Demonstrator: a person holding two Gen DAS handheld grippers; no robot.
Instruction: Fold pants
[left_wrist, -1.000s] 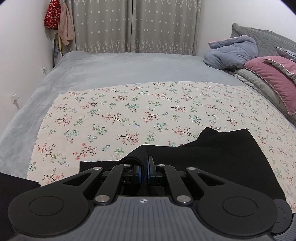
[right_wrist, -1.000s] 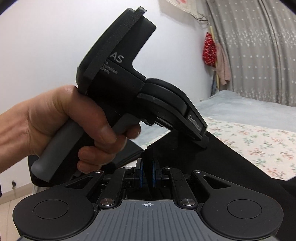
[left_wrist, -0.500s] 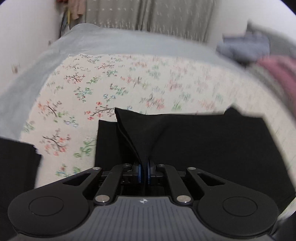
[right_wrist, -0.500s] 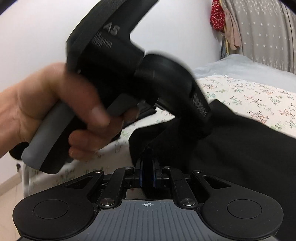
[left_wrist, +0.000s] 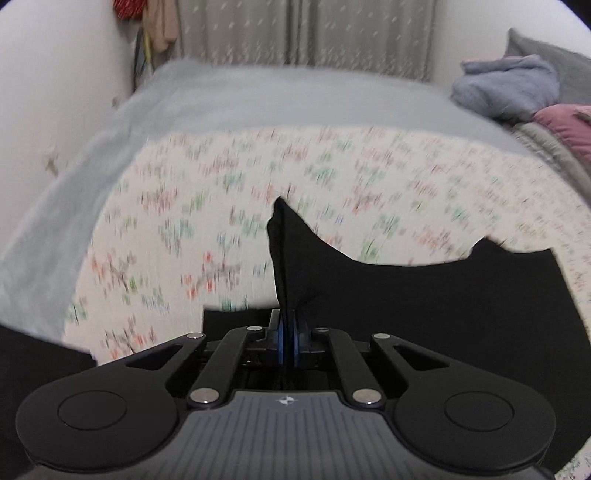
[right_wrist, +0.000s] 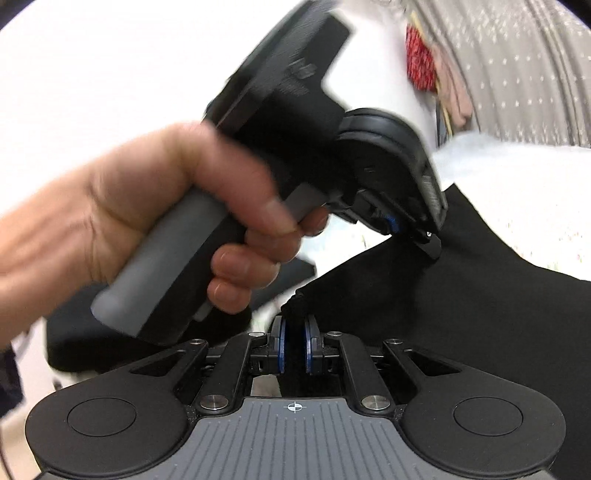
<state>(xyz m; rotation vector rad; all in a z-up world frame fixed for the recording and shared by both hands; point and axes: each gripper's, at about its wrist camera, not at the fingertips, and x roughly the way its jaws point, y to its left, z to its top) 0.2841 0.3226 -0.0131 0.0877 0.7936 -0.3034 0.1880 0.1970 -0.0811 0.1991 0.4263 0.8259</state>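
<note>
Floral sheet (left_wrist: 229, 206): one black pants (left_wrist: 424, 306), two grippers (left_wrist: 289, 328) (right_wrist: 294, 332) clamping.

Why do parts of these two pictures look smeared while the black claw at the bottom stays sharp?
Left wrist view: the floral sheet streaks from camera motion; the left claw moves with the camera. Right wrist view: the hand blurs, the right claw stays crisp; fisheye lenses bend the edges.

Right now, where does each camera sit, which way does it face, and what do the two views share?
Left wrist: on the left gripper, facing across the floral sheet toward grey curtains; no hand shows.
Right wrist: on the right gripper, facing sideways at the left gripper and the bare hand holding it.
Shared: the black fabric pants, pinched by both grippers.
</note>
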